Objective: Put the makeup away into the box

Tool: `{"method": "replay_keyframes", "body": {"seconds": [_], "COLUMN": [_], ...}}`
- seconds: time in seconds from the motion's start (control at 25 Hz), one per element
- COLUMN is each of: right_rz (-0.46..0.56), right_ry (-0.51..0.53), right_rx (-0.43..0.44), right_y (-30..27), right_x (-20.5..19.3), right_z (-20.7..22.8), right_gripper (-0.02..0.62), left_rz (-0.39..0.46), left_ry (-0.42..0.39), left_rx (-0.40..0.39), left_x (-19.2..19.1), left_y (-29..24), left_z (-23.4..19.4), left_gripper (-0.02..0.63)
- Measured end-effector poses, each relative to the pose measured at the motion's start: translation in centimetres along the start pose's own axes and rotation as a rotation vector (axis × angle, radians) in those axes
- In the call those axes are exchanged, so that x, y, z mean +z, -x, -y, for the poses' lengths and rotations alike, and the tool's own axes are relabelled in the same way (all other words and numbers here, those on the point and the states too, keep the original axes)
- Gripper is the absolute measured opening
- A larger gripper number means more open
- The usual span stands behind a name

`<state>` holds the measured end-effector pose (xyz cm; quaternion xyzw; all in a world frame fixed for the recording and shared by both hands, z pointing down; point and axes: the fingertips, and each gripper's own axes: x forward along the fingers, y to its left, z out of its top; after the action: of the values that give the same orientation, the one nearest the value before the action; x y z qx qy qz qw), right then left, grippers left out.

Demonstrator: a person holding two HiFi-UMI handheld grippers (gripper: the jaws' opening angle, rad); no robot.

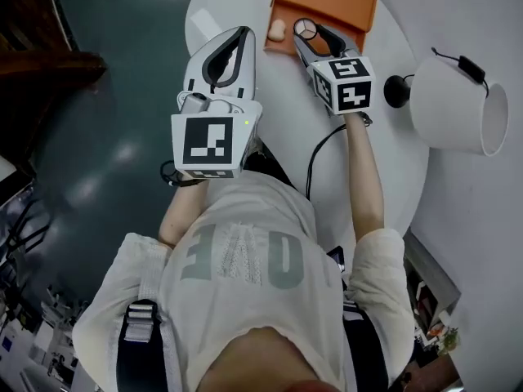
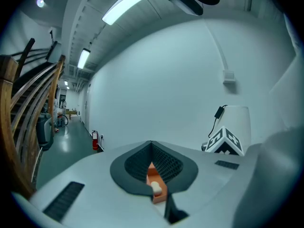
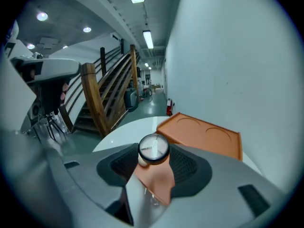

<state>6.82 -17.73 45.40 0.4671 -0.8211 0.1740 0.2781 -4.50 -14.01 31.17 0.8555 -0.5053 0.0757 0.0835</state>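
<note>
The orange box (image 1: 327, 2) sits open on the white round table (image 1: 278, 129), a beige makeup sponge (image 1: 278, 29) lying at its left end. The right gripper (image 3: 153, 152) is clamped on a round compact (image 3: 153, 148) with a black rim and clear, silvery face, held just above the box's front edge. The left gripper (image 1: 242, 33) is empty, its jaw tips together, beside the box.

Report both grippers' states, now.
Left gripper: closed, empty.
Right gripper: closed, holding the round compact.
</note>
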Motion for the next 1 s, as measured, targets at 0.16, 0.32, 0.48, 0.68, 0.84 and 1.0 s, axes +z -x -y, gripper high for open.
{"method": "replay_keyframes", "body": {"seconds": [0.16,0.32,0.48,0.68,0.84,1.0], "right_rz": [-0.161,-0.284,-0.356,-0.419,-0.416,-0.392], "right_ry": [0.056,0.103,0.118,0.113,0.132,0.122], "right_rx": [0.101,0.208,0.242,0.239,0.195,0.185], "right_y": [-3.1,-5.3,-6.5,-7.3,-7.6,-7.5], "right_x": [-2.6,-4.9,-6.4,-8.0,-8.2,-7.4], "right_z": [0.7,0.8,1.6,1.7,1.7,1.4], "right_gripper": [0.21,0.21,0.21,0.21,0.212,0.229], "left_rz": [-0.05,-0.091,-0.105,-0.124,-0.117,-0.1], "left_ry": [0.029,0.044,0.045,0.048,0.045,0.038], "left_rx": [0.016,0.029,0.03,0.034,0.038,0.029], "left_x": [-2.0,-4.2,-4.9,-5.5,-5.4,-4.6], "left_y": [-1.1,-2.4,-3.5,-3.5,-3.5,-3.2], "left_z": [-0.6,-1.0,-0.9,-1.3,-1.5,-1.6], "left_gripper": [0.008,0.008,0.008,0.008,0.008,0.008]}}
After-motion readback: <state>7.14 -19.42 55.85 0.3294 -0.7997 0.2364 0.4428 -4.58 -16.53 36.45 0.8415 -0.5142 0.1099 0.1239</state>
